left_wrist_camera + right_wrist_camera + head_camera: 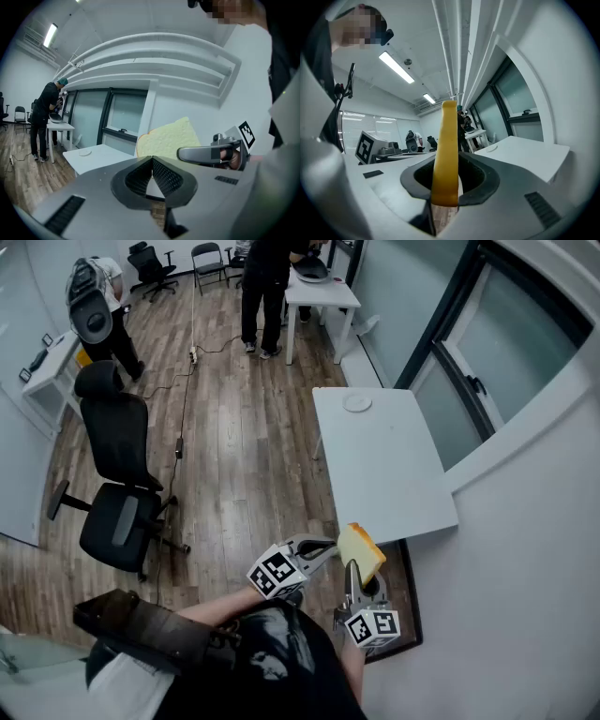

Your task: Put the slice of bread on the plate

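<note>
Step in hand: transport. The right gripper (446,187) clamps the slice of bread (361,552) on edge, well apart from the plate (357,403) on the counter (389,484). The left gripper (152,161) is closed and empty. Next: carry the slice over the plate, lower it, release.

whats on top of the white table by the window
Only a small white plate near the far end of the table. The bread slice held in the right tongs covers a bit of its near corner.

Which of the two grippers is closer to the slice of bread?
The right. The right gripper is clamped on the slice of bread, holding it up off the table; the left gripper, jaws together and empty, sits just beside the slice.
</note>
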`<action>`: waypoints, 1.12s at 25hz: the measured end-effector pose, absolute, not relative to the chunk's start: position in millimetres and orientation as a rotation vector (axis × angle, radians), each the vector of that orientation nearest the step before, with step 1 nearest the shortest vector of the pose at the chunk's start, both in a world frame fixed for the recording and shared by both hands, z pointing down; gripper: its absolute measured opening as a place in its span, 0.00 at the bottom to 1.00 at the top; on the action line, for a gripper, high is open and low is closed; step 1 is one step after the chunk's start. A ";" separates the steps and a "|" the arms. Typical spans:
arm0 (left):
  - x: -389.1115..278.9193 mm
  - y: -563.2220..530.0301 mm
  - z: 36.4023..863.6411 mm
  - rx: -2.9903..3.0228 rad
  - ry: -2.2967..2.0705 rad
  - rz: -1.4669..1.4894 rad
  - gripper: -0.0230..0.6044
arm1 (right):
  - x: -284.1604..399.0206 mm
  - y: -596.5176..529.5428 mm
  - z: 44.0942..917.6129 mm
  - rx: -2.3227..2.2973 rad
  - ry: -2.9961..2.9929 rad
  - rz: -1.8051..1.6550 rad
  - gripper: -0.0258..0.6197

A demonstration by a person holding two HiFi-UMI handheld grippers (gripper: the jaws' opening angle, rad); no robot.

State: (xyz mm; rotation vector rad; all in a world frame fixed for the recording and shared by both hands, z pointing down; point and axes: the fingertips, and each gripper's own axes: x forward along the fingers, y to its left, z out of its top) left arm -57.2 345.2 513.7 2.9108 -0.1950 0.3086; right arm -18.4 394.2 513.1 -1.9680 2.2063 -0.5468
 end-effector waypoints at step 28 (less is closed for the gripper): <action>-116.9 261.7 552.5 2.793 -0.261 0.305 0.04 | -57.4 305.6 544.7 -1.927 2.154 -0.720 0.19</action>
